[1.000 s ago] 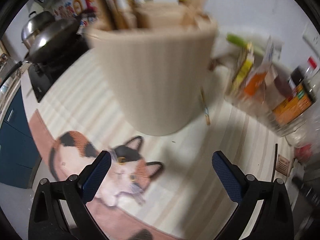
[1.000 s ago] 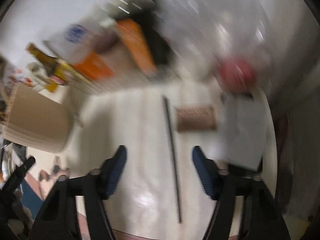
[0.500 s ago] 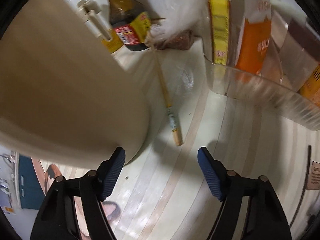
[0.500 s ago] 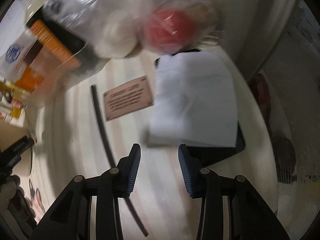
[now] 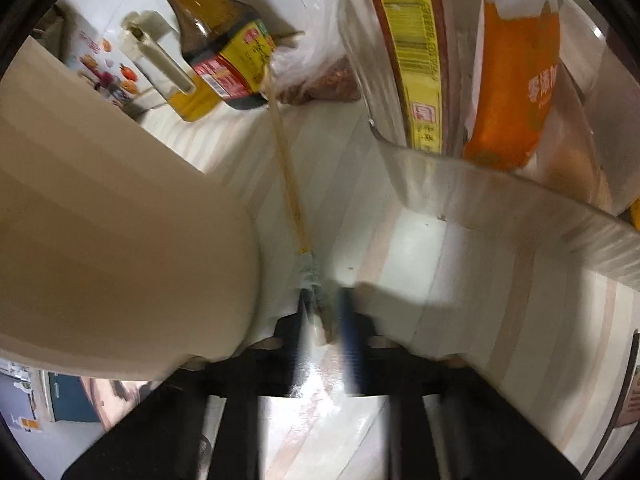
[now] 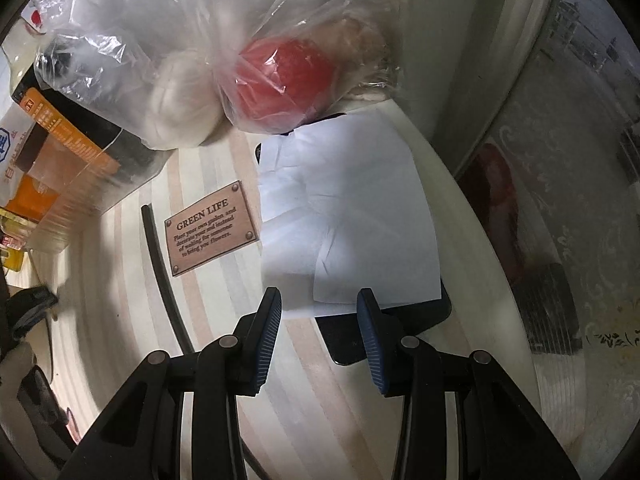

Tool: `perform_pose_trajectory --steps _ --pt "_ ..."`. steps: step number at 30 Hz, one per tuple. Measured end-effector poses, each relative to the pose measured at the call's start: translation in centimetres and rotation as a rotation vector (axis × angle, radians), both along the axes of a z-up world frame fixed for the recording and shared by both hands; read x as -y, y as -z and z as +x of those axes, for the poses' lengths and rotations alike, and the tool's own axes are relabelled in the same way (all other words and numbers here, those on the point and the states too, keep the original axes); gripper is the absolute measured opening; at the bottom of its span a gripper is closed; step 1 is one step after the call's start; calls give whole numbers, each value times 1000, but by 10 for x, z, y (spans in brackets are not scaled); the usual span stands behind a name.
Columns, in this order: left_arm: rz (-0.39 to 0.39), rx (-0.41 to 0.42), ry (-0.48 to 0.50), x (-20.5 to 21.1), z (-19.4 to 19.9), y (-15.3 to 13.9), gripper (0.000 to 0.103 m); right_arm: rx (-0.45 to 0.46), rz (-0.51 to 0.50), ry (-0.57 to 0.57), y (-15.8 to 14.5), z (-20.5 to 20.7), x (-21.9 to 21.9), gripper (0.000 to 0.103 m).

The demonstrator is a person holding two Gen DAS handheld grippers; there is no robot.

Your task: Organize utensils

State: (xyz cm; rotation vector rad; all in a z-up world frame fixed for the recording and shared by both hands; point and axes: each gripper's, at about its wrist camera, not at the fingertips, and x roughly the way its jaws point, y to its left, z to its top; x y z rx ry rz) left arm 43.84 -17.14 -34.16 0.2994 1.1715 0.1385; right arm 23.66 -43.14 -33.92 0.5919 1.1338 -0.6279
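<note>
In the left wrist view, the left gripper (image 5: 323,322) sits at the lower centre of the frame, its two blue-padded fingers (image 5: 349,320) blurred and drawn close together. Between them lies the near end of a pale wooden chopstick (image 5: 289,178); the jaws appear closed around it, though blur hides the exact contact. The chopstick runs up the middle of the frame across the cream striped tabletop (image 5: 432,280) toward a brown glass sauce bottle with a red and yellow label (image 5: 218,40) at upper left. A large beige ribbed utensil holder (image 5: 112,240) fills the left side, just beside the chopstick. At right stands a clear plastic storage bin (image 5: 500,200) holding a yellow box (image 5: 416,60) and an orange packet (image 5: 516,80).

In the right wrist view, the right gripper (image 6: 318,332) is at lower centre, its jaws partly open with a clear gap and nothing between them. It hangs above the striped tabletop near the lower edge of a white sheet of paper (image 6: 348,216) resting on a flat black object (image 6: 384,320). To the left of the paper lies a brown printed plaque reading GREEN LIFE (image 6: 210,228), and left of that a long black chopstick (image 6: 160,260) curves down the frame. Clear plastic bags (image 6: 168,40) holding a round red item (image 6: 284,76) and white lumps fill the top.
</note>
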Motion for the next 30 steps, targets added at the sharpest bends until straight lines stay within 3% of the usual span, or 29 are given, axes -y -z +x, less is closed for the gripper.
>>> perform_pose_trajectory --steps 6,15,22,23,25,26,27,30 --pt "-66 -20 28 -8 -28 -3 5 17 20 -60 -9 4 -8 42" --pt "-183 -144 79 -47 -129 -14 1 8 98 -281 -13 25 -50 42" --pt "-262 -239 86 -90 -182 -20 2 -55 41 -412 5 49 -85 41" --pt "-279 -242 82 -95 -186 -24 2 -70 26 -432 9 51 -89 40" --pt "-335 -232 61 -105 -183 -32 7 -105 22 -471 18 58 -97 12" --pt "-354 -221 53 -106 -178 -36 8 -109 2 -483 21 59 -101 7" --pt "-359 -208 41 -107 -167 -38 10 -116 -14 -504 22 59 -106 6" --pt "-373 -150 1 -101 -133 -44 33 -121 -18 -515 21 55 -111 6"
